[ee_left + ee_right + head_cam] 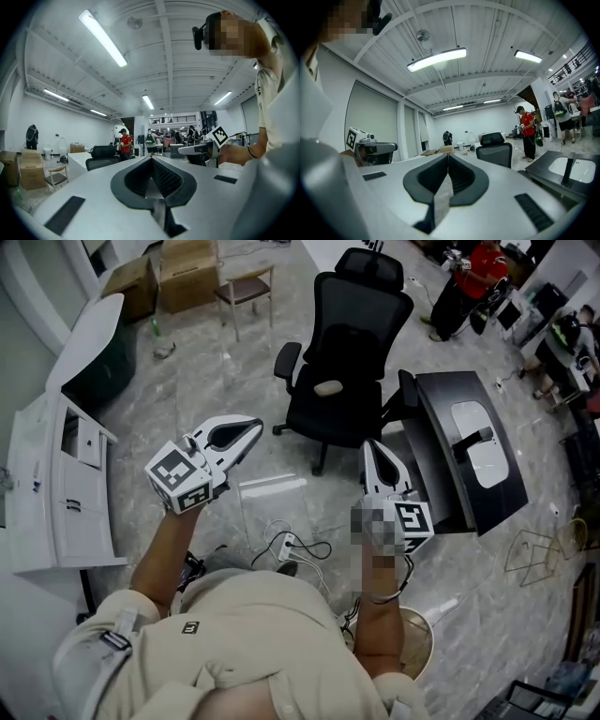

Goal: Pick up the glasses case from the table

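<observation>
Closed on nothing, held level: left gripper [253, 427] and right gripper [377, 451]. The glasses case isn't surely identifiable; likely it's the small dark oblong [473, 439] on the white patch [492, 465] of the dark table [436, 399], right of both grippers. Probably light, rigid and smooth, so pinch across its narrow middle.

1. Your left tool [251, 430] and right tool [377, 451] wear smooth, matt white plastic shells.
2. Their inner pads [165, 177] look black, ribbed and rubbery.
3. The floor [234, 362] below you is polished, marble-patterned stone, faintly glossy.
4. The chair [349, 343] has a black mesh back.
5. The tabletop [436, 427] is dark and glossy.
6. Your shirt [253, 643] is beige cloth.
</observation>
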Demonstrator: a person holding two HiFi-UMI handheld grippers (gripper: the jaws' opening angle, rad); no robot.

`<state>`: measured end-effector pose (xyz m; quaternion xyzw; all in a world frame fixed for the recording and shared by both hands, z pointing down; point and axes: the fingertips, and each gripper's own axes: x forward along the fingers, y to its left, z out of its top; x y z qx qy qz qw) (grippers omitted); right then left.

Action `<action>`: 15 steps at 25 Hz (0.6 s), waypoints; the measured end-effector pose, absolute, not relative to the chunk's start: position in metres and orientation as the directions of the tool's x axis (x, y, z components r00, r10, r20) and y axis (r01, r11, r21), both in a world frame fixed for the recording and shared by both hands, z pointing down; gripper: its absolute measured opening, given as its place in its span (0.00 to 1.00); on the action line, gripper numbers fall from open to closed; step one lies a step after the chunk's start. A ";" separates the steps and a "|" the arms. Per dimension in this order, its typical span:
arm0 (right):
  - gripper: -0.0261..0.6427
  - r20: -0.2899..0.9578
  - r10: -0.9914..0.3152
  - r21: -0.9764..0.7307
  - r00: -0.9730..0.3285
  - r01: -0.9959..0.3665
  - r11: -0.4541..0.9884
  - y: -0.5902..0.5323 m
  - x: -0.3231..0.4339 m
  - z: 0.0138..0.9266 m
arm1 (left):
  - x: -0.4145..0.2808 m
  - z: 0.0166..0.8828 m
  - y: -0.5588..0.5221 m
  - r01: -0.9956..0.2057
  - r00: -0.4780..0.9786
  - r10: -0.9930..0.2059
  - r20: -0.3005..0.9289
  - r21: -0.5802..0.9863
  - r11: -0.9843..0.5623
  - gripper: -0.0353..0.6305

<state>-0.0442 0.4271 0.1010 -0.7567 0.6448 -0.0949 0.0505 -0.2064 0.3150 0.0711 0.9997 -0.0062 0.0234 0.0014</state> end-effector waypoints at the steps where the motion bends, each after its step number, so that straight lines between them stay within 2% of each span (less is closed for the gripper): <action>1: 0.08 0.080 -0.985 -0.203 0.156 -0.965 -0.169 0.429 -0.040 0.103 | -0.203 0.071 0.316 -0.010 0.999 -0.010 0.048 0.004 -1.000 0.07; 8: 0.08 0.100 -0.975 -0.220 0.196 -0.952 -0.214 0.423 -0.018 0.118 | -0.180 0.077 0.300 0.016 0.998 0.017 0.056 0.018 -1.000 0.07; 15: 0.08 0.132 -0.951 -0.206 0.279 -0.931 -0.301 0.389 -0.003 0.127 | -0.148 0.089 0.250 0.103 0.993 0.105 0.045 0.055 -0.993 0.07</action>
